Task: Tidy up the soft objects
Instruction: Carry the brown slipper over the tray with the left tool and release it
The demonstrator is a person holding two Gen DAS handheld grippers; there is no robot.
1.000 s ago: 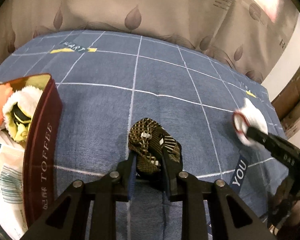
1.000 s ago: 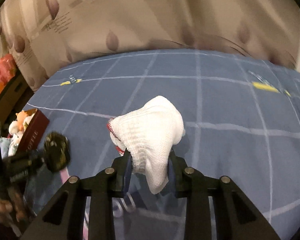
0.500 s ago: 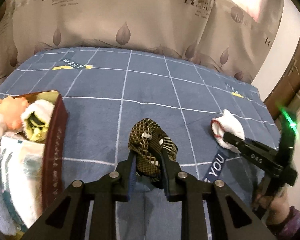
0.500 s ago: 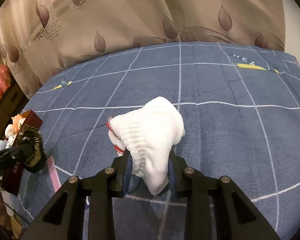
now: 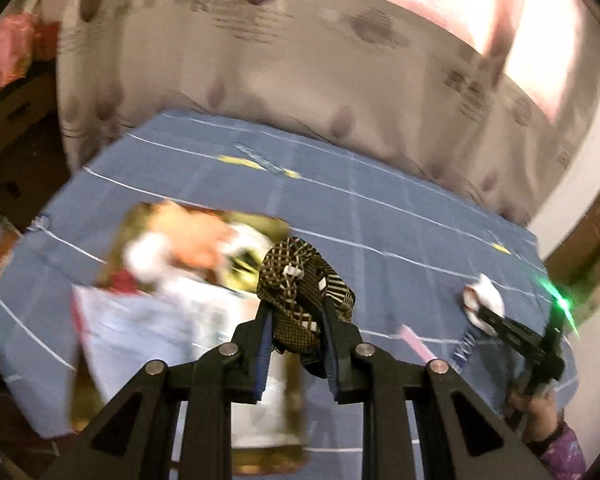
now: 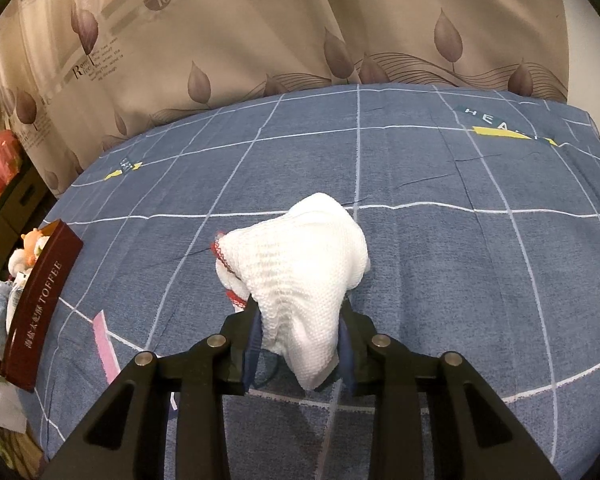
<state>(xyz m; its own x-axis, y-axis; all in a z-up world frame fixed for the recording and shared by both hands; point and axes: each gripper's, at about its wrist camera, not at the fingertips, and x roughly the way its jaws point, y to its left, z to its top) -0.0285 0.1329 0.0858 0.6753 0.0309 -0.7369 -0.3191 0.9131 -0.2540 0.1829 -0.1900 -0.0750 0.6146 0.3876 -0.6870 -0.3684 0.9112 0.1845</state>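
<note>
My left gripper [image 5: 296,320] is shut on a brown-and-black checked cloth [image 5: 300,284] and holds it in the air over the right edge of a gold-lined toffee tin [image 5: 284,428]. The tin holds an orange plush toy [image 5: 192,244], white soft things and a pale towel [image 5: 140,332]; this view is blurred. My right gripper [image 6: 300,332] is shut on a white knitted cloth with red trim [image 6: 300,256] just above the blue bedspread. The right gripper also shows in the left wrist view [image 5: 484,312], far right. The tin shows in the right wrist view [image 6: 40,304], at the left edge.
The blue checked bedspread [image 6: 440,260] covers the bed. A beige leaf-print curtain [image 6: 260,32] hangs behind it. Cardboard boxes and a red packet [image 6: 0,160] stand off the bed's left side. A pink label [image 6: 104,344] is sewn on the spread near the tin.
My left gripper has lifted and swung left with the checked cloth, from over bare bedspread to over the tin. My right gripper keeps the white cloth and has hardly moved.
</note>
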